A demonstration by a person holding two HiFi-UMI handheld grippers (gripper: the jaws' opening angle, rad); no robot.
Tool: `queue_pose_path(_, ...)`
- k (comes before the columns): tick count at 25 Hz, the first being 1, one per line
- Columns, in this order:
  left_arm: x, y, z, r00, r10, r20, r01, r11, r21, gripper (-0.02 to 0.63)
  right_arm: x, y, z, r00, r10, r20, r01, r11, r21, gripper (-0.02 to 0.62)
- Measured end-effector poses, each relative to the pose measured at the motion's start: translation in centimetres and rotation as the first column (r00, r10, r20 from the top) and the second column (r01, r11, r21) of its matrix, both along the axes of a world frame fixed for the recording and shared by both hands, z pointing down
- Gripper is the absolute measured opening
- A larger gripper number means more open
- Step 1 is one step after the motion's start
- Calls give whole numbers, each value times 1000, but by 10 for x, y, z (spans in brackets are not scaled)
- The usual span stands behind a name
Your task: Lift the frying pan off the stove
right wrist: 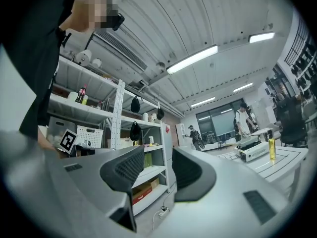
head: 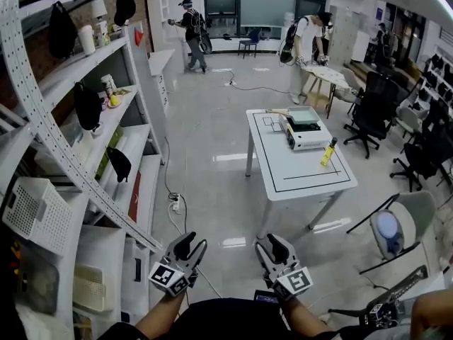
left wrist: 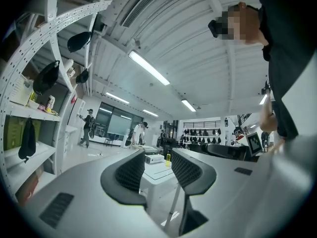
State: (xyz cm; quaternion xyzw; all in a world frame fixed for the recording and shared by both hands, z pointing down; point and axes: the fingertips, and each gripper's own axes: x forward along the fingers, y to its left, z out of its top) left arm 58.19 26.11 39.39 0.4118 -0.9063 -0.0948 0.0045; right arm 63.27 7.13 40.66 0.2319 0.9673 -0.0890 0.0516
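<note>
A white portable stove [head: 306,134] stands on a white table [head: 297,176] a few steps ahead, with a flat grey-green item [head: 305,116] on top; I cannot tell if it is the frying pan. A yellow bottle [head: 328,152] stands next to it. My left gripper [head: 192,246] and right gripper [head: 272,245] are held low near my body, far from the table, both open and empty. The left gripper view looks past the left gripper [left wrist: 157,170] to the stove [left wrist: 154,158]. In the right gripper view the right gripper [right wrist: 158,167] faces the shelves, with the stove [right wrist: 255,152] off to the right.
White metal shelving [head: 92,154] with bags, baskets and boxes lines the left. A power strip and cable [head: 175,205] lie on the floor. Office chairs [head: 371,112] stand right of the table, a round-backed chair [head: 389,232] nearer. People stand at the back. Another person's gripper [head: 379,314] shows at the bottom right.
</note>
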Motion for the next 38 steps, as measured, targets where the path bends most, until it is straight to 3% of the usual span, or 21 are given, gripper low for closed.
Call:
queue_pose_path(13,5,-26,20,999,-52,-15,52,998,-23,166,-7,-43,24,1000,-21,-12,20,998,-51,175)
queue_pose_path(19,-22,-25,26,997,-67,-32,66,997,-28,166,-35,-44,28,999,-36,-18,35,997,-66,175)
queue_pose_path(26,-109,-26,31,997,-68,-35,69,997,18,166,-108,-47,33,999,-19,-45,16,998,-64,175)
queue_pose_path(34,-240,-31,15,1000,-15,-6,15,999,30,166,-239,-40,7,999,-17,-32,16,999,-30,175)
queue_pose_path(38,-299,-27,13,1000,4,5,-5,999,40,166,-303,-35,-13,1000,11,3,-10,998,-66,175)
